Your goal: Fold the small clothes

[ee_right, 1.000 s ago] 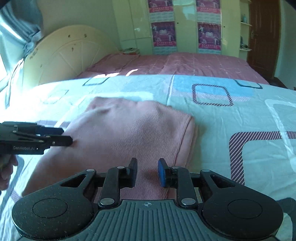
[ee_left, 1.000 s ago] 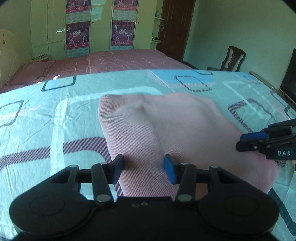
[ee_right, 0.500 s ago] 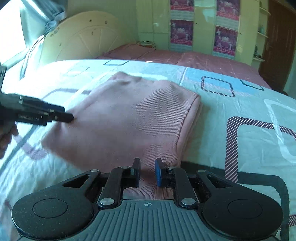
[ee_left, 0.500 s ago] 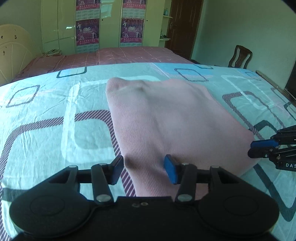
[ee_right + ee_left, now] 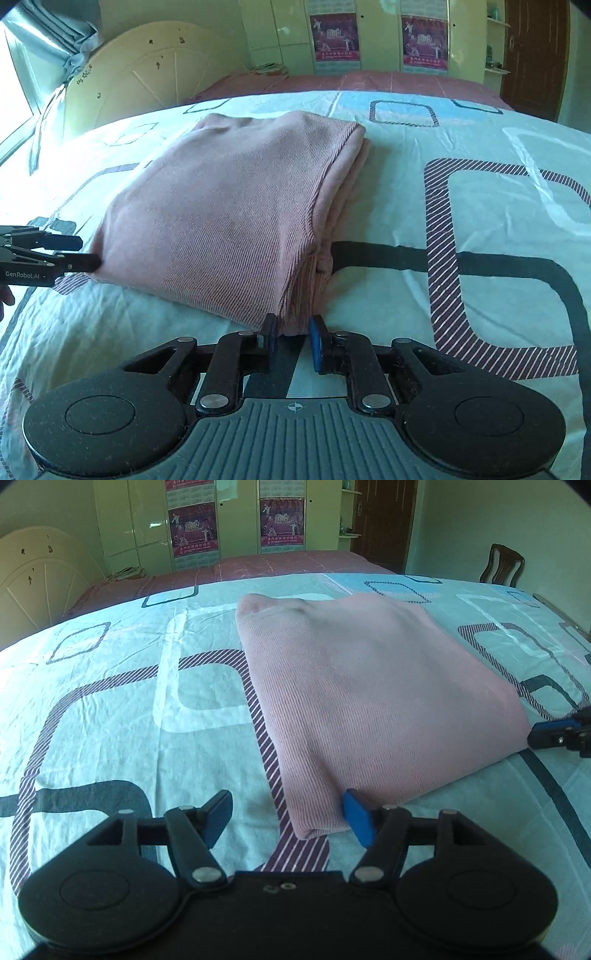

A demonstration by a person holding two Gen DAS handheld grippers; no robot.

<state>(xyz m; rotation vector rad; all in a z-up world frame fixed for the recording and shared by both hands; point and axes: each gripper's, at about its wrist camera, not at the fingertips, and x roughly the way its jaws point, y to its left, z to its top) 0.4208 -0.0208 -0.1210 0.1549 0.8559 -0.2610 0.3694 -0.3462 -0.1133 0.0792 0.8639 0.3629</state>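
Left wrist view: the left gripper point(image 5: 286, 818) has its jaws spread wide over the sheet point(image 5: 110, 738). The left blue pad point(image 5: 218, 818) hangs over bare sheet, apart from any cloth. Between the pads, nearer the right one, lies the near corner of the folded pink garment point(image 5: 369, 701). The right pad point(image 5: 356, 818) sits just beside that corner, at or against its edge; nothing is pinched. From the jaws the garment spreads forward and to the right as a flat, ribbed stack. At its far right corner the right gripper point(image 5: 554, 734) pokes in from the frame edge, its tips at the fabric edge. Beyond the garment stand the wardrobe point(image 5: 221, 520) with posters, a door point(image 5: 384, 520), and a chair point(image 5: 502, 566) to the far right.

Right wrist view: at the far left, the left gripper point(image 5: 74, 253) reaches in sideways with its two fingers parted, the tips touching the garment's point(image 5: 229, 206) left corner. The garment lies straight ahead of the right gripper's point(image 5: 293, 338) jaws, its layered fold edges showing on the right side. The jaws stand only narrowly apart, and the garment's near corner sits in the gap between the dark left pad point(image 5: 269, 334) and the blue right pad point(image 5: 317, 341). Whether they press the cloth cannot be told. To the right of the jaws, the sheet point(image 5: 480, 221) lies bare. A headboard point(image 5: 147, 77) rises at the far left.
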